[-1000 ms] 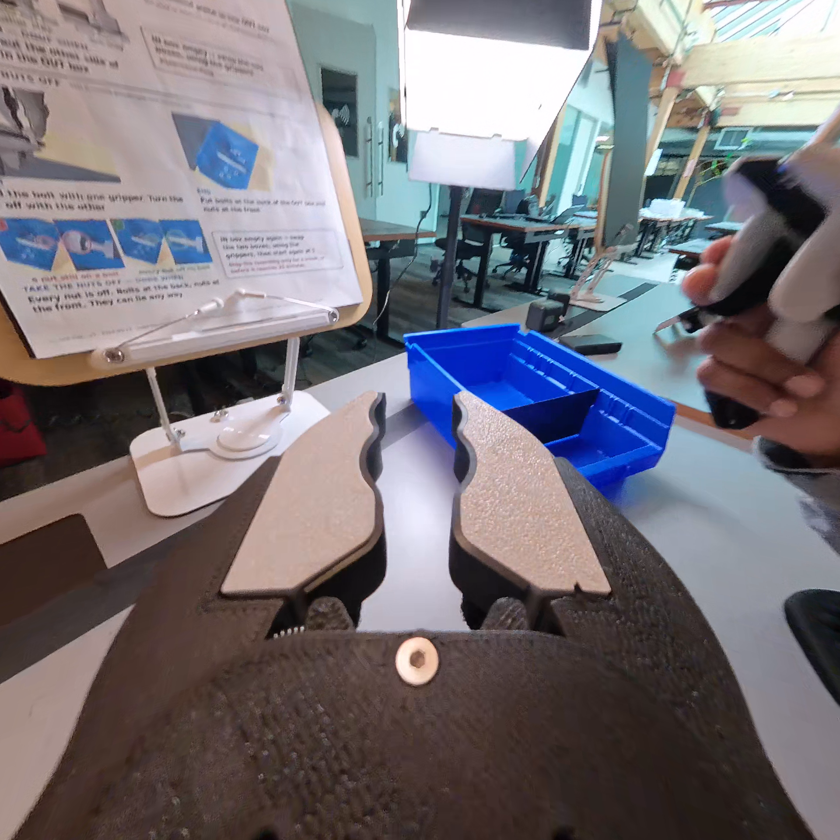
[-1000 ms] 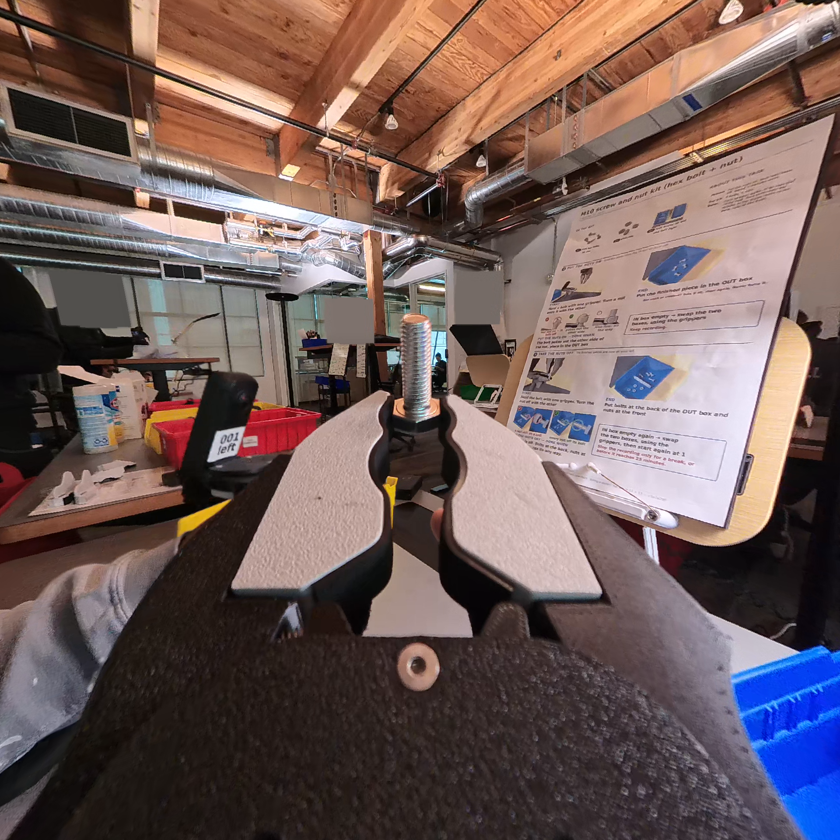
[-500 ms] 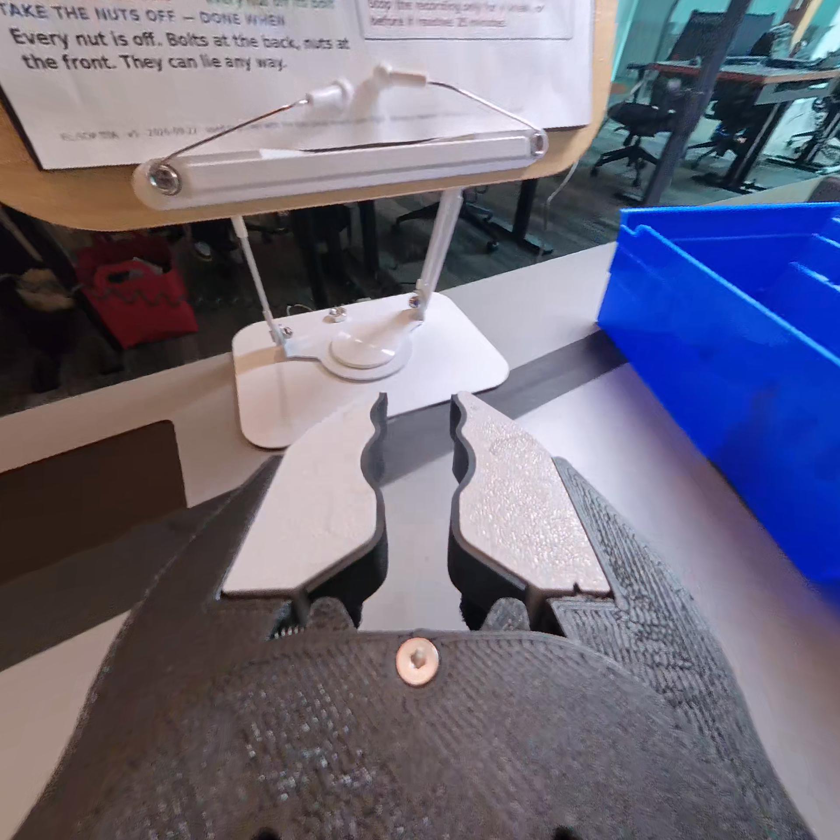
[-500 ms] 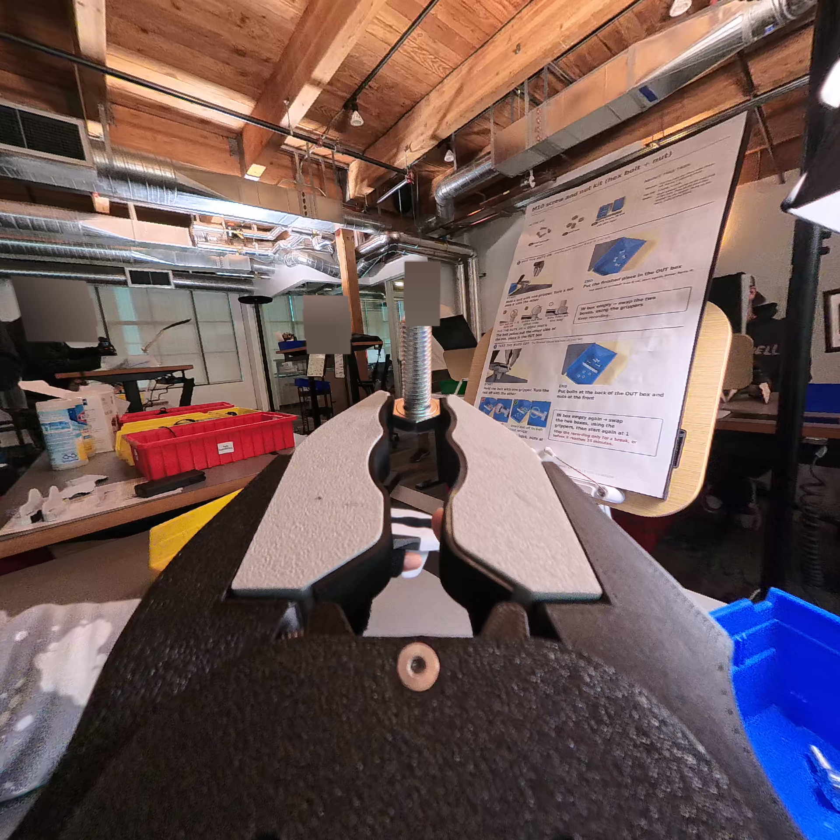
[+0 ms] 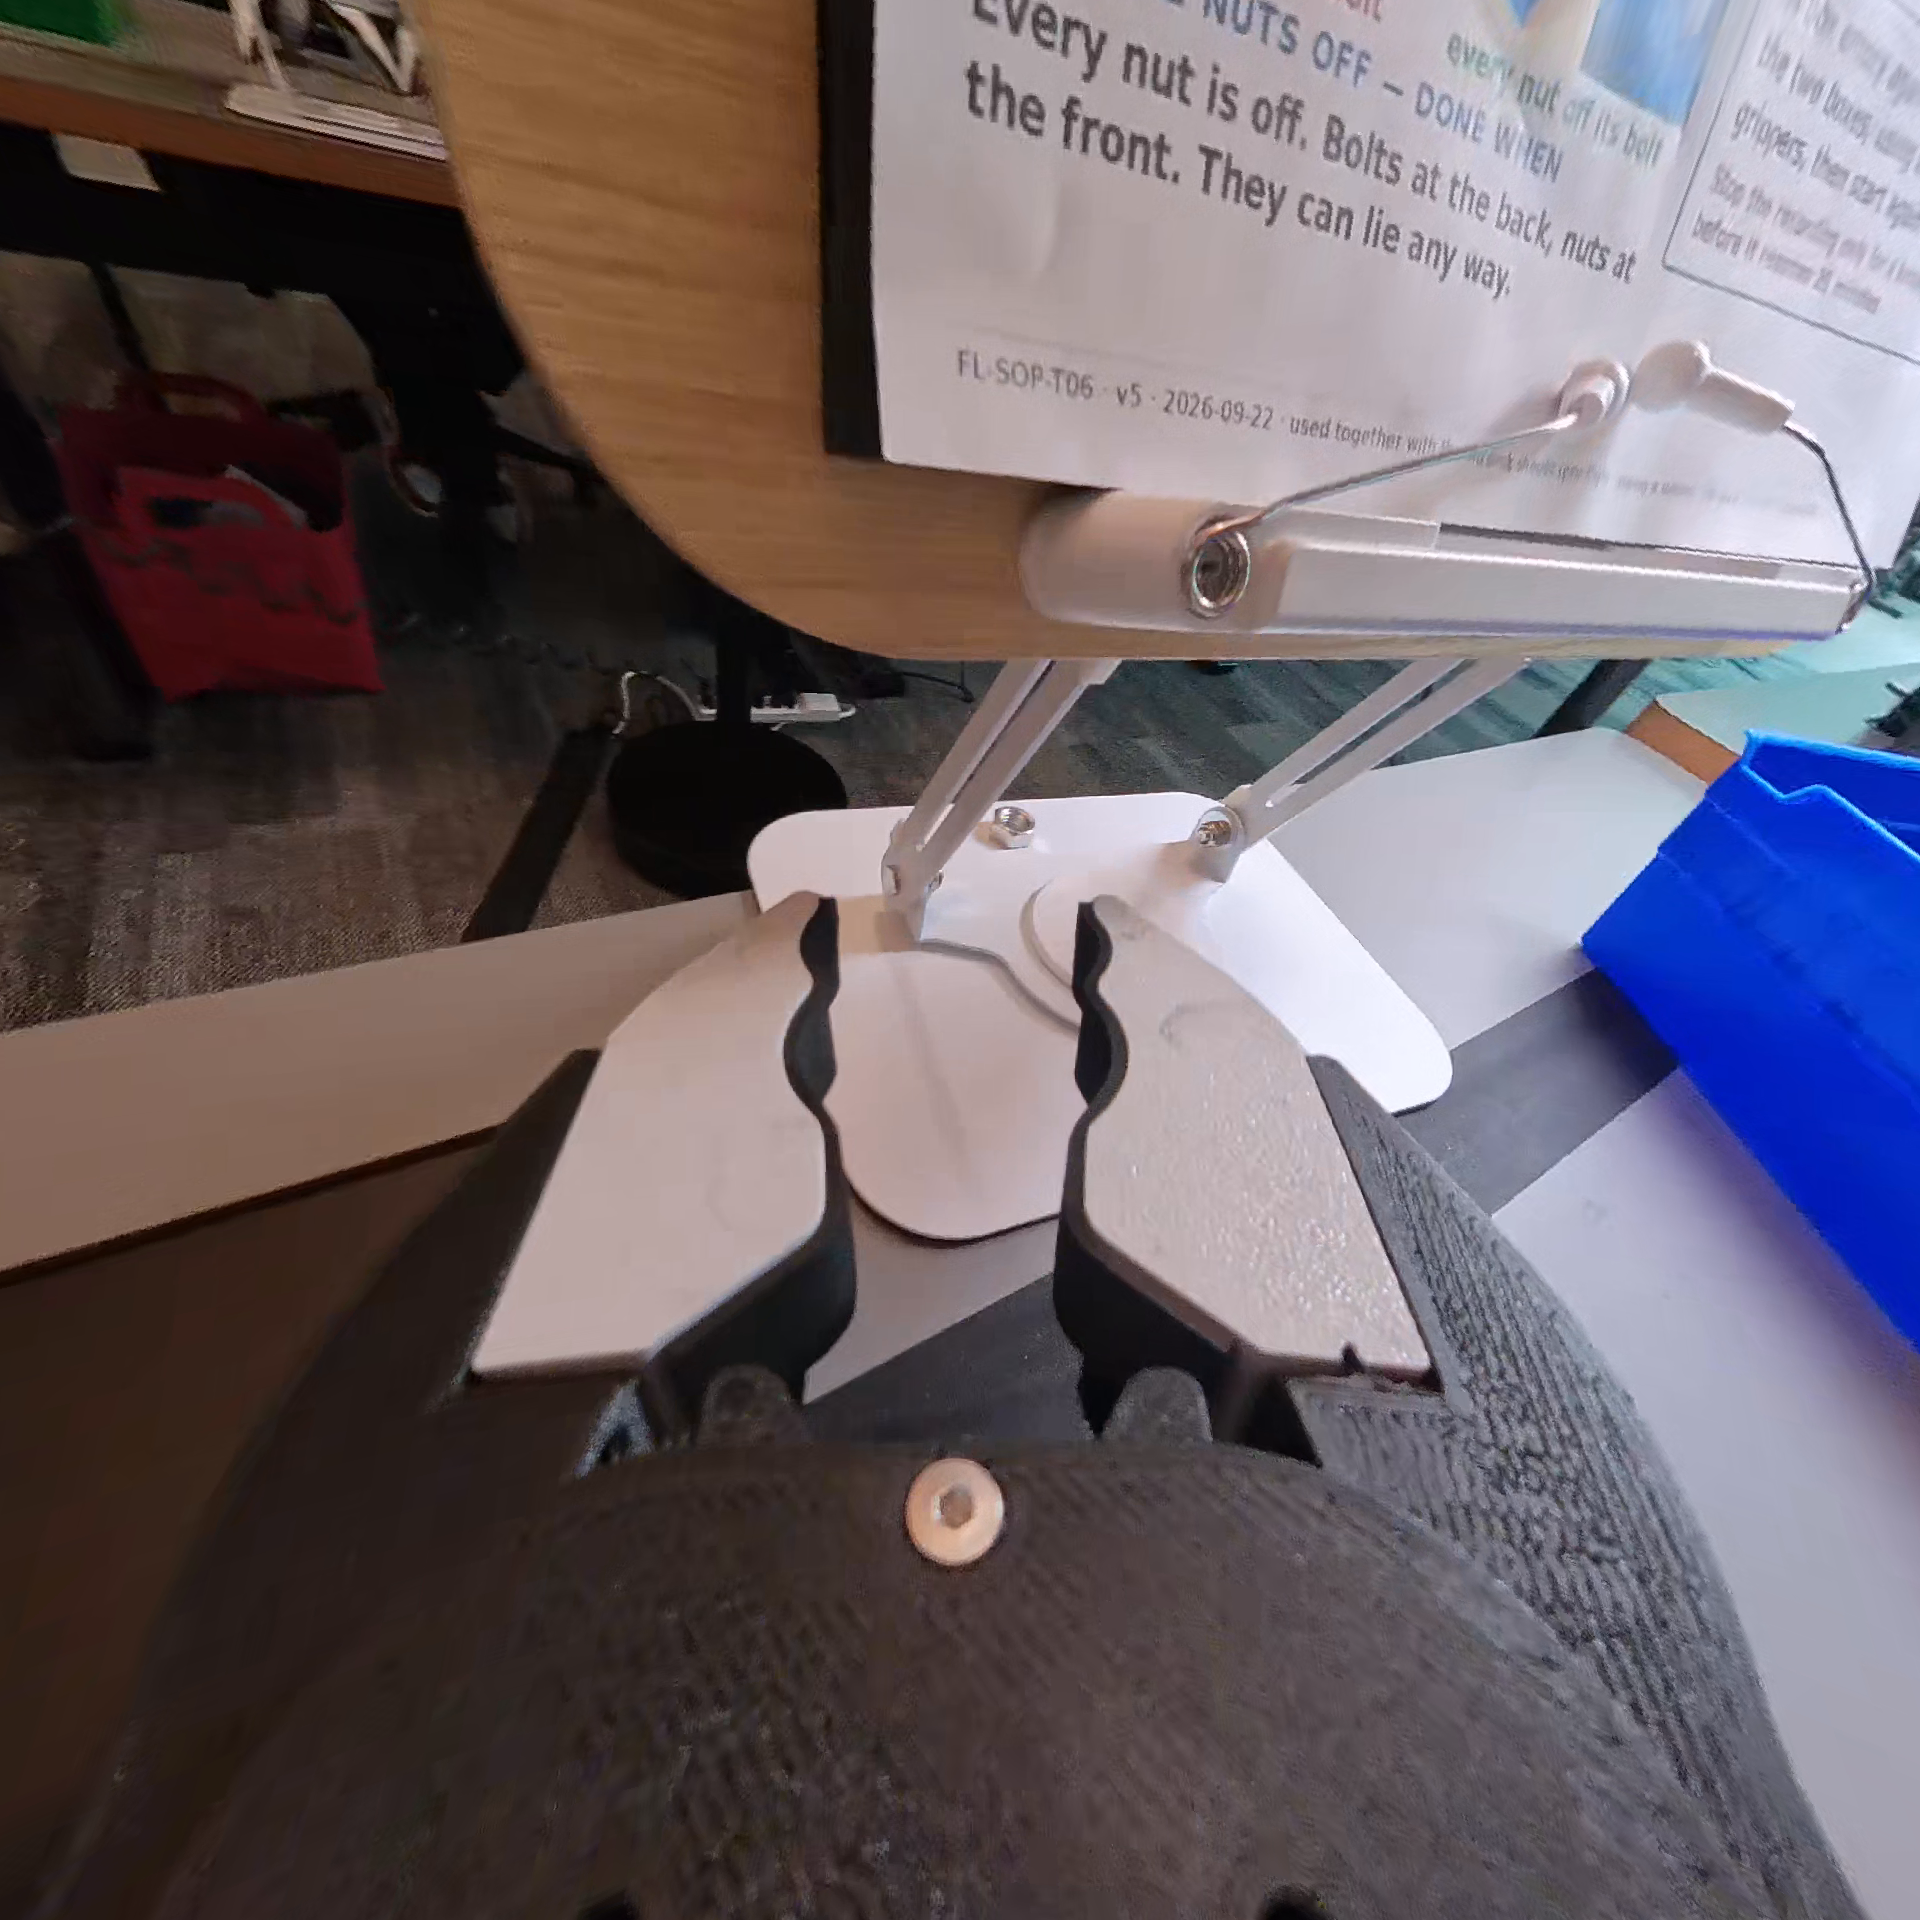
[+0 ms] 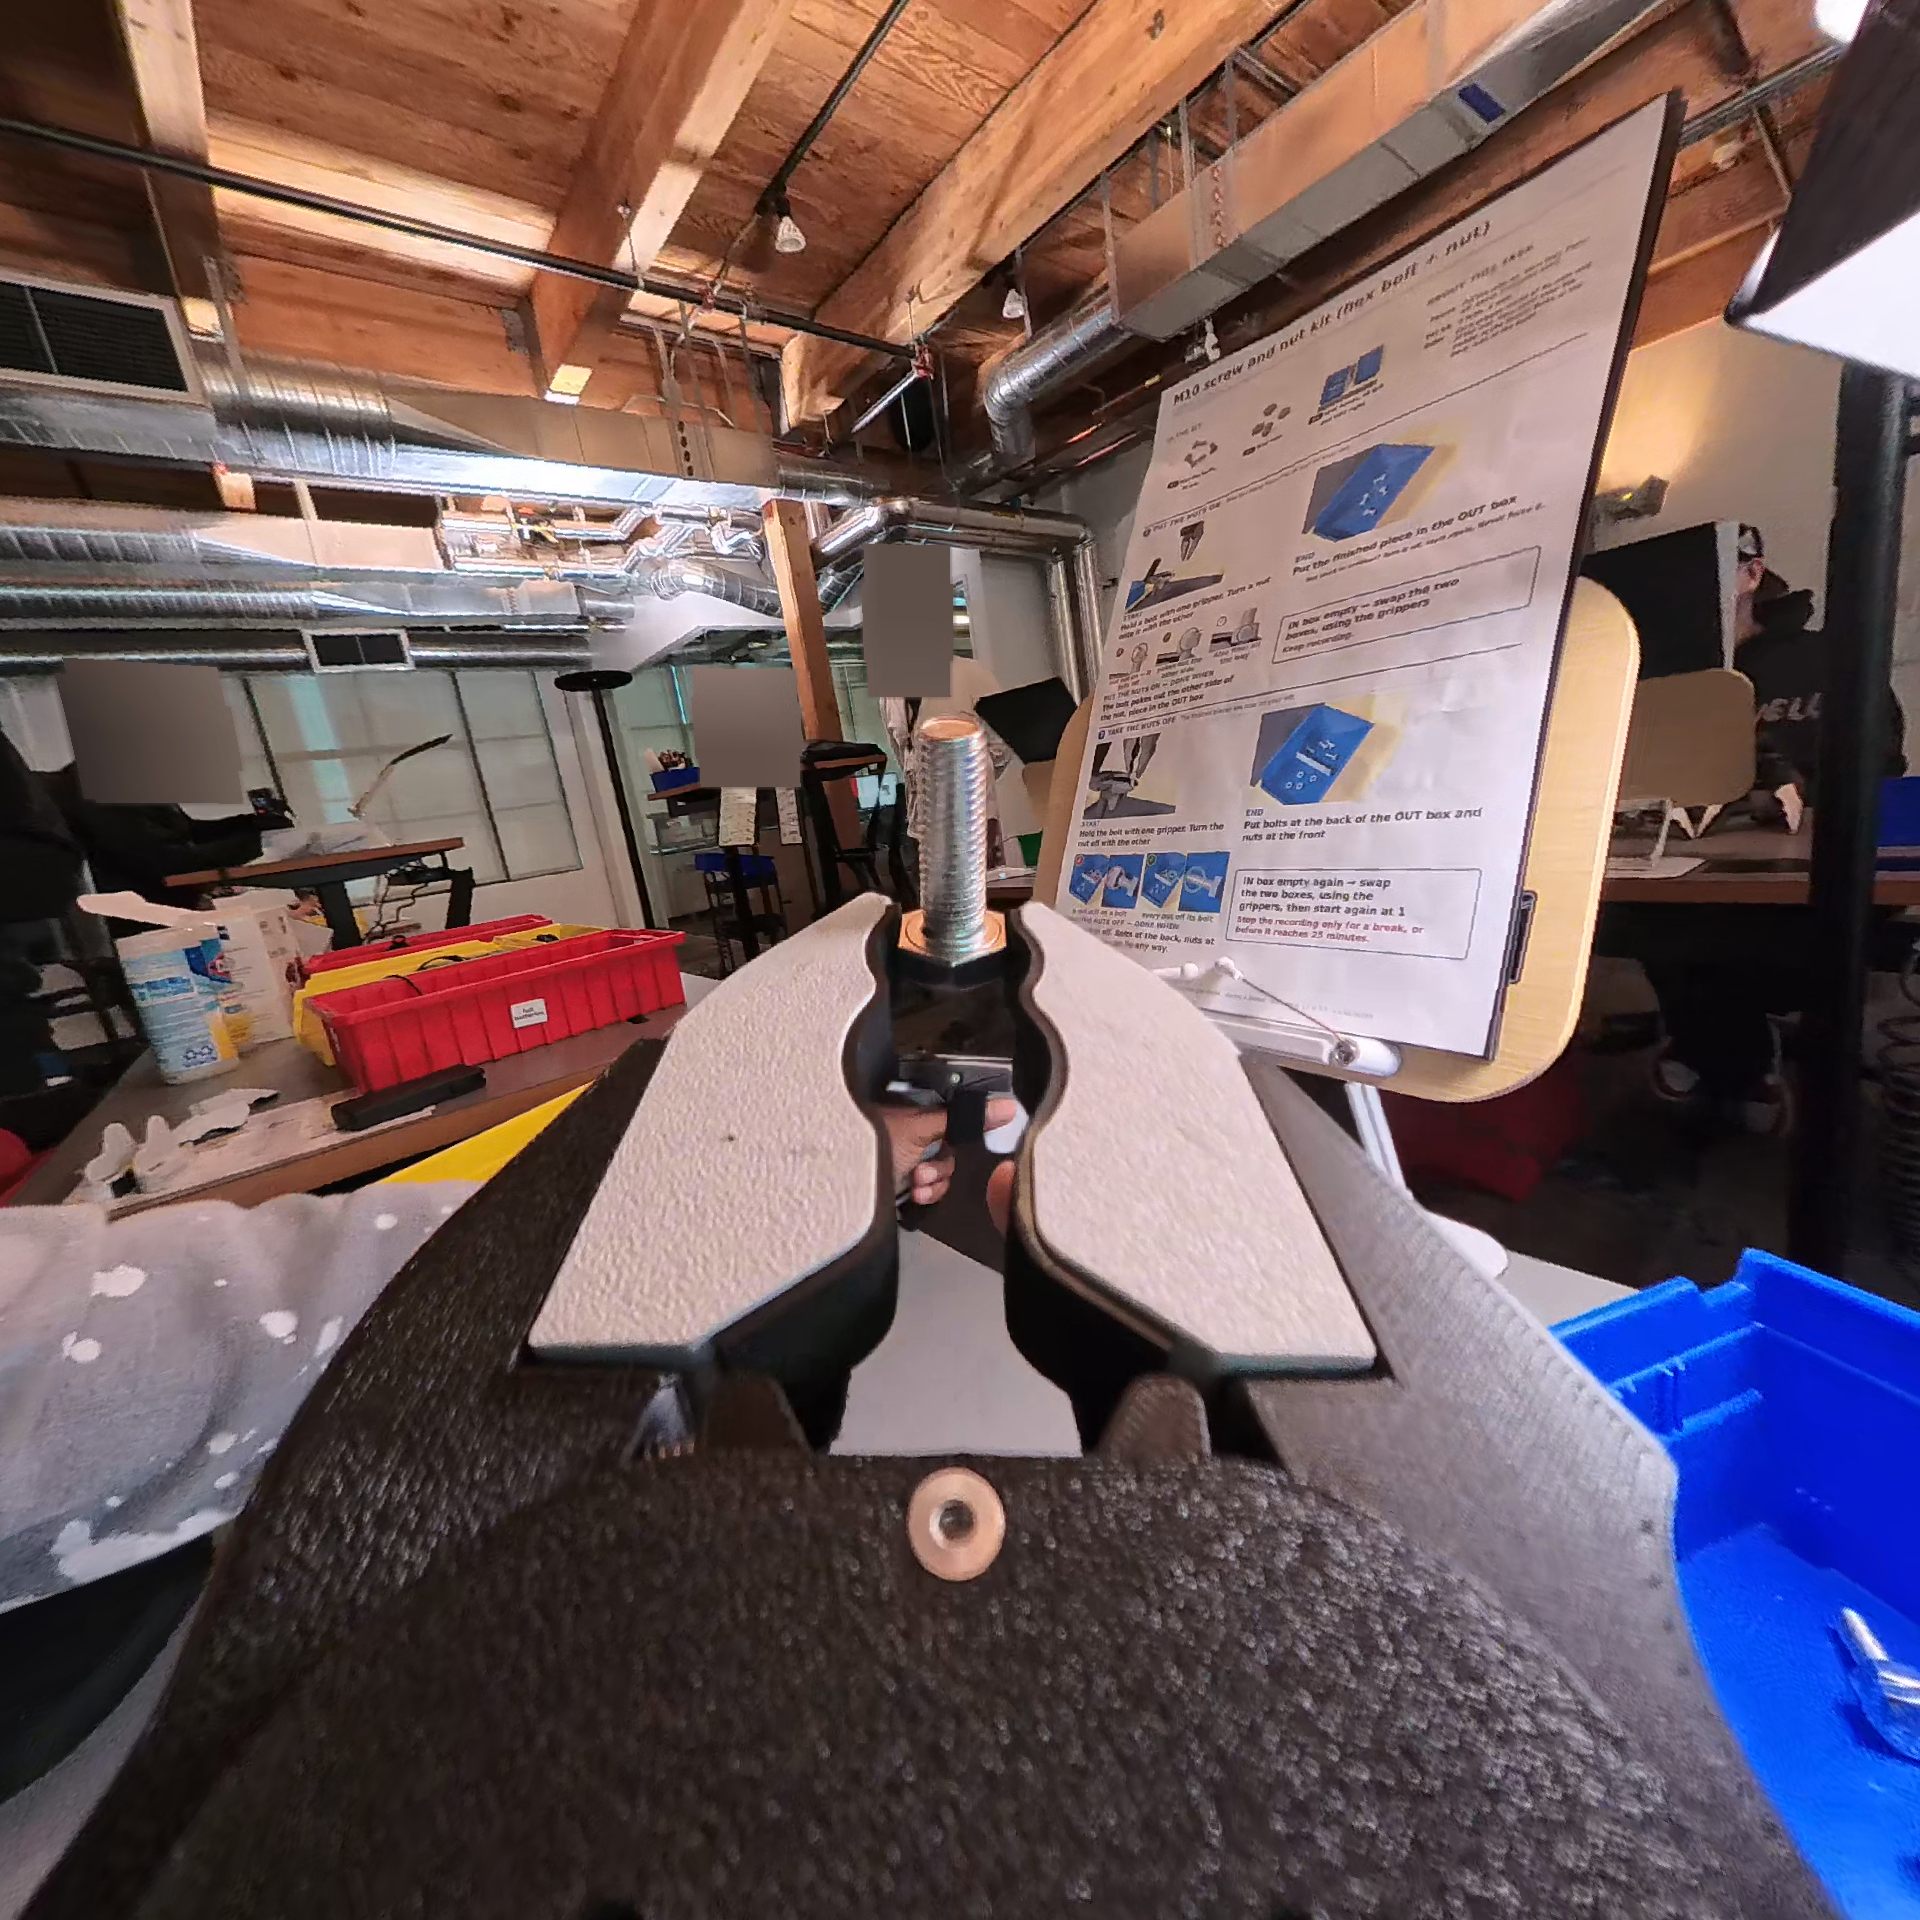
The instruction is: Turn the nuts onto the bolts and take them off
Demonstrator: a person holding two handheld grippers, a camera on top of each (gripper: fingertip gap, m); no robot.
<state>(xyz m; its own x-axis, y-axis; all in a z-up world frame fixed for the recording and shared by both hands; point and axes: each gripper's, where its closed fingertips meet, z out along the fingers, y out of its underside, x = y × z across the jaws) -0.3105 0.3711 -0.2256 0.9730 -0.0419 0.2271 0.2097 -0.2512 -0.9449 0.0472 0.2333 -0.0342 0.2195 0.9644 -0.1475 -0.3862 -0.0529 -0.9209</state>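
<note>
My right gripper is shut on the head of a silver bolt, which stands upright with its threaded shaft bare. My left gripper is open and empty, low over the white base plate of the document stand. A small silver nut lies on that plate just beyond the left fingertips. In the right wrist view, the hand holding the left gripper shows between the right fingers.
A blue bin stands to the right of the stand; it also shows in the right wrist view with a bolt in it. The instruction board hangs over the base plate. Red bins sit on a far table. Tip to tip, the grippers are about 45 cm apart.
My left gripper has moved forward and left from the blue bin to the stand's base and has opened wider. My right gripper keeps its hold on the bolt and has turned slightly right.
</note>
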